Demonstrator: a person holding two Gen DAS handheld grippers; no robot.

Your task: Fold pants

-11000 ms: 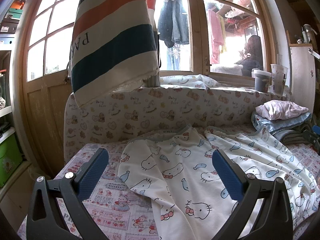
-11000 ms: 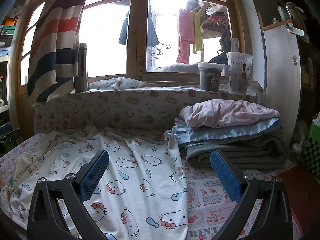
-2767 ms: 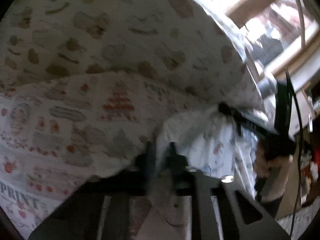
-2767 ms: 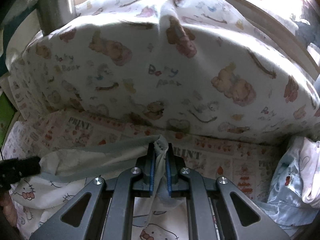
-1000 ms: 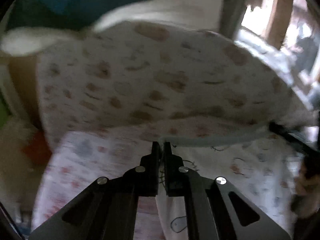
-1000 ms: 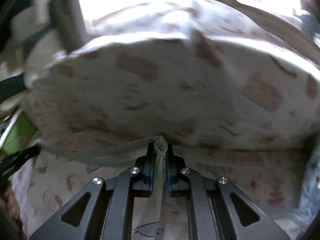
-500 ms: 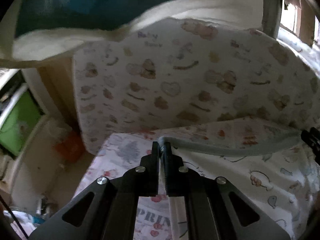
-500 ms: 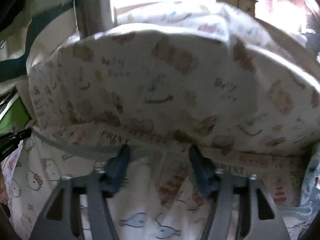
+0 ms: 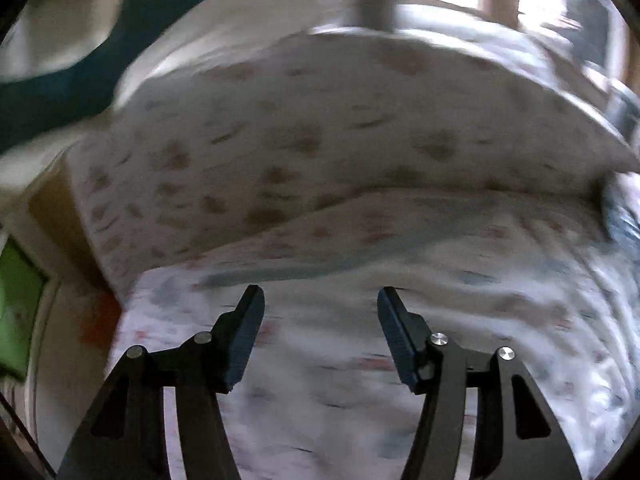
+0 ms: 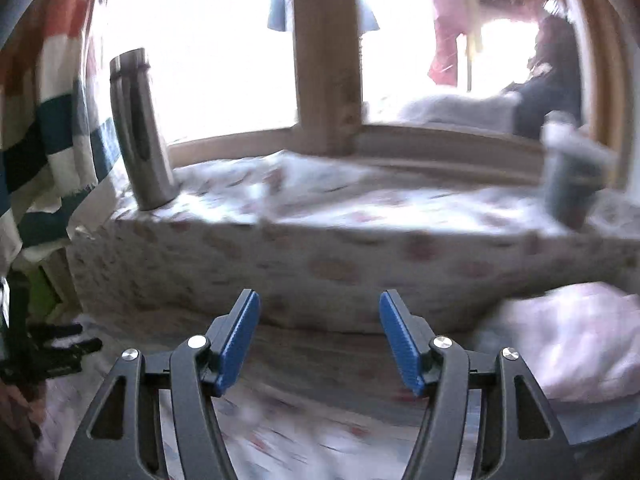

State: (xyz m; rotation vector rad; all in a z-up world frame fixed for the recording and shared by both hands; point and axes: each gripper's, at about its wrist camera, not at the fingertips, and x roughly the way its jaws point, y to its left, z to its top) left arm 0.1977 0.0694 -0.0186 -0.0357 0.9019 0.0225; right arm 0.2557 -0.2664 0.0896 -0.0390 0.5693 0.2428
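White cotton pants (image 9: 420, 320), printed with small pale cartoon motifs, lie spread on a bed; the left wrist view is blurred. Their grey-blue waistband (image 9: 280, 272) runs across the mattress near the padded backrest (image 9: 320, 140), just ahead of the left gripper (image 9: 320, 312). That gripper hangs over the cloth with its jaws wide apart, holding nothing. The right gripper (image 10: 320, 316) is likewise spread wide and empty, pointing at the backrest and the window ledge above it.

Judging by how the cloth lies, the pants appear laid out with the waistband straightened at the far end, but no fold is clearly visible, so the folding itself seems mostly ahead.

Room to move is open toward the viewer. The backrest closes off the far side. On the ledge stand a steel flask (image 10: 140, 128) at the left and a lidded cup (image 10: 572, 172) at the right. A pile of folded pink bedding (image 10: 568, 340) crowds the right side, and a striped towel (image 10: 36, 132) hangs at the left.
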